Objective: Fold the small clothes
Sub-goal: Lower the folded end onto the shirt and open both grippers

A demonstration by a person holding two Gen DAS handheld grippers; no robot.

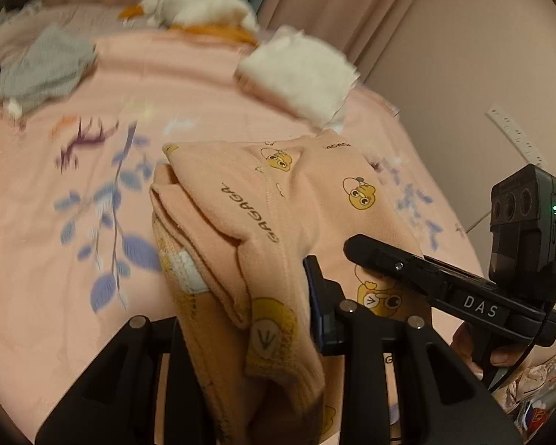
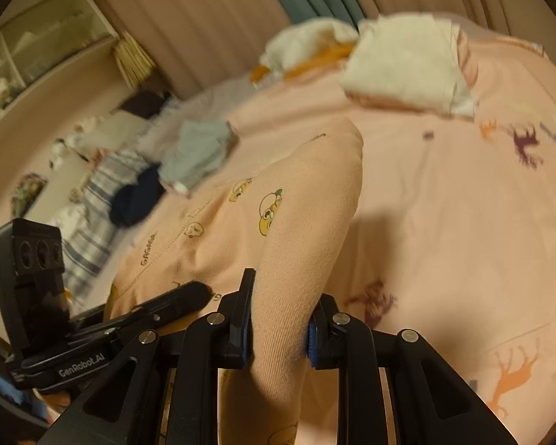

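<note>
A peach garment (image 1: 248, 222) printed with yellow ducks and "GAGAGA" lettering is bunched and folded over, held above the pink bed sheet (image 1: 48, 259). My left gripper (image 1: 263, 333) is shut on a thick fold of it; only its right finger shows, the left is hidden by cloth. My right gripper (image 2: 278, 330) is shut on another fold of the same garment (image 2: 307, 200), which rises between its fingers. The right gripper also shows in the left wrist view (image 1: 359, 248), pressed against the cloth. The left gripper's body shows in the right wrist view (image 2: 189, 296).
A folded white cloth (image 1: 300, 74) lies on the bed behind the garment. A grey garment (image 1: 44, 70) is crumpled at the far left. A white and orange plush toy (image 1: 200, 11) sits by the curtains. Shelves (image 2: 37, 55) and clutter stand beyond the bed's left side.
</note>
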